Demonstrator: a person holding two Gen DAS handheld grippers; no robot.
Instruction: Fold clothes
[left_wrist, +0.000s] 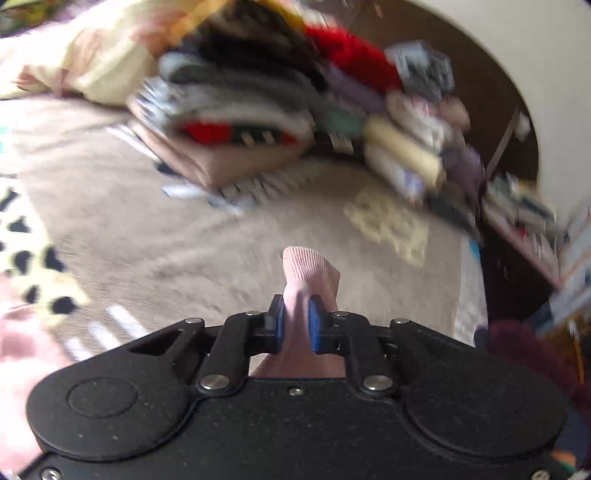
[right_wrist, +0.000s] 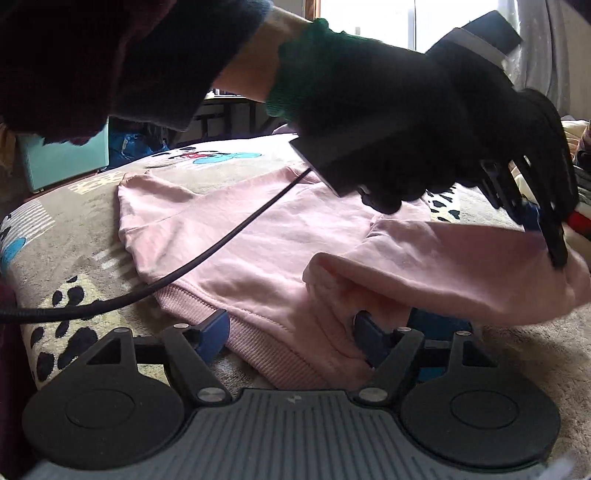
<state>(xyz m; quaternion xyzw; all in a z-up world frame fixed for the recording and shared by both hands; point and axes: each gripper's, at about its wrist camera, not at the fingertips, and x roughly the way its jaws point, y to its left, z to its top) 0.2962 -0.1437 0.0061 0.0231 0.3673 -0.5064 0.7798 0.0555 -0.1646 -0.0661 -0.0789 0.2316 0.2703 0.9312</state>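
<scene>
A pink sweatshirt (right_wrist: 236, 236) lies flat on a beige patterned blanket (right_wrist: 66, 236). My left gripper (left_wrist: 295, 325) is shut on the sweatshirt's ribbed pink cuff (left_wrist: 310, 273). In the right wrist view the left gripper (right_wrist: 539, 225), held by a black-gloved hand (right_wrist: 406, 110), carries the sleeve (right_wrist: 443, 273) across the garment's body. My right gripper (right_wrist: 291, 336) is open and low over the sweatshirt's ribbed hem (right_wrist: 266, 339), one blue finger on each side of the fabric.
A pile of folded clothes (left_wrist: 258, 110) and a second stack (left_wrist: 413, 147) stand at the far side of the blanket. A cream pillow (left_wrist: 103, 59) lies at the back left. A black cable (right_wrist: 207, 254) crosses the sweatshirt. A teal box (right_wrist: 62, 158) stands behind.
</scene>
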